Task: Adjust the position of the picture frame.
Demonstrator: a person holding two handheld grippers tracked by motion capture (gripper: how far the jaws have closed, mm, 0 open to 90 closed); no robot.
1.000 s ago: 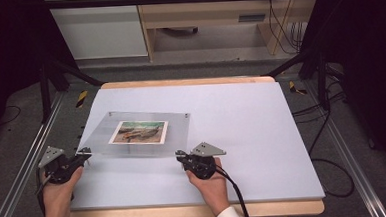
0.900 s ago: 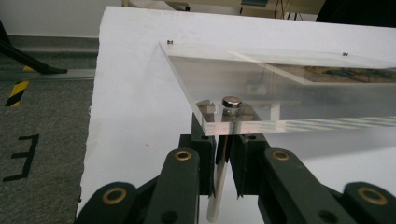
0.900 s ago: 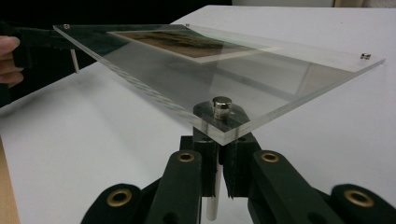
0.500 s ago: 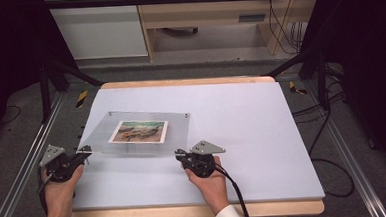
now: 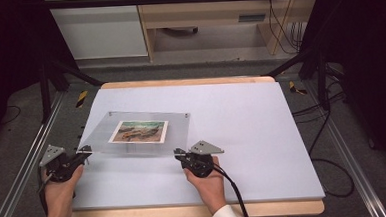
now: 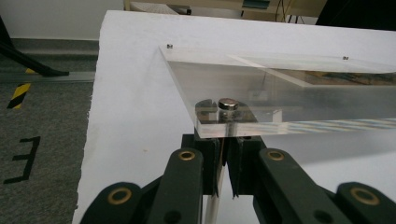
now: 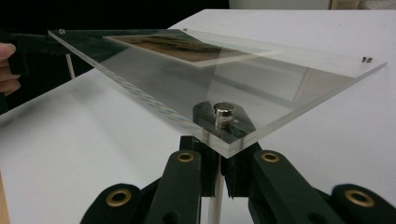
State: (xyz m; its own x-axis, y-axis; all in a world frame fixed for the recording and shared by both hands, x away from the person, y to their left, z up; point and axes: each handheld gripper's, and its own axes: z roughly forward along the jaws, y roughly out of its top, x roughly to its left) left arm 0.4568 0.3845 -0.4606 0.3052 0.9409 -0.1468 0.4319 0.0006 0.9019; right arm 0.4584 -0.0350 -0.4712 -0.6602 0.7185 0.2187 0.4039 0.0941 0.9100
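Note:
A clear acrylic frame [image 5: 178, 125] with a landscape photo [image 5: 138, 132] inside it hovers tilted over the white table, its near edge raised. My left gripper [image 5: 85, 151] is at the frame's near left corner, my right gripper [image 5: 177, 153] at its near right corner. In the left gripper view the jaws [image 6: 224, 140] stand shut, their tips under the corner that carries a silver stud [image 6: 227, 103]. The right gripper view shows the same: shut jaws [image 7: 219, 140] below a corner with a stud [image 7: 223, 112]. Whether anything under the corners is pinched is hidden.
The white table top [image 5: 242, 136] lies on a wooden board, with bare room right of and behind the frame. Metal rails [image 5: 19, 177] run along both sides on the floor. A pale wooden desk [image 5: 201, 13] stands beyond the far edge, and cables [image 5: 323, 146] lie at the right.

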